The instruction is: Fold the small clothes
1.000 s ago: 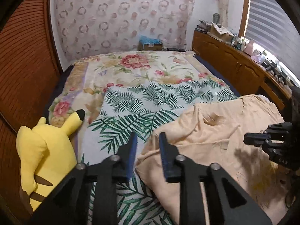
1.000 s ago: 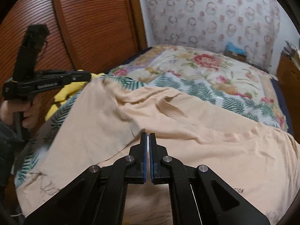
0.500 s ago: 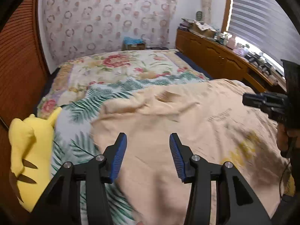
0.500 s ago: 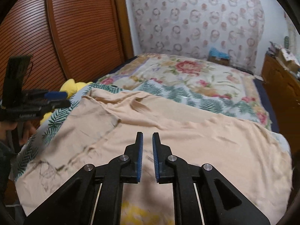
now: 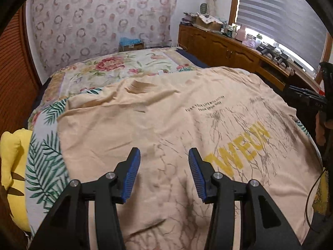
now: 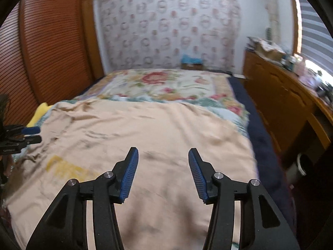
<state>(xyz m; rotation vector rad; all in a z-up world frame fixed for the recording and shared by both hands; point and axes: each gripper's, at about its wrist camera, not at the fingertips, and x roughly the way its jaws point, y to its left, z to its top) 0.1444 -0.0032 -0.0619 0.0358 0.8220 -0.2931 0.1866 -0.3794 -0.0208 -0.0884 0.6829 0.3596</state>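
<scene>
A peach T-shirt [image 5: 158, 125] with yellow letters and dark branch print lies spread flat across the bed. It also shows in the right wrist view [image 6: 158, 137]. My left gripper [image 5: 164, 156] is open and empty, held just above the shirt's near part. My right gripper [image 6: 163, 156] is open and empty above the shirt's near right part. The right gripper also shows at the right edge of the left wrist view [image 5: 306, 96], and the left gripper shows at the left edge of the right wrist view [image 6: 22, 135].
The bed carries a floral and palm-leaf cover [image 5: 116, 66]. A yellow plush toy [image 5: 12, 162] lies at the bed's left edge. A wooden cabinet [image 5: 233, 52] with clutter runs along the right wall. Wooden slatted doors [image 6: 45, 48] stand on the left.
Both grippers opened wide and let go of the shirt. The shirt went from bunched and lifted to spread flat over the bed. The right camera view swung to the right.
</scene>
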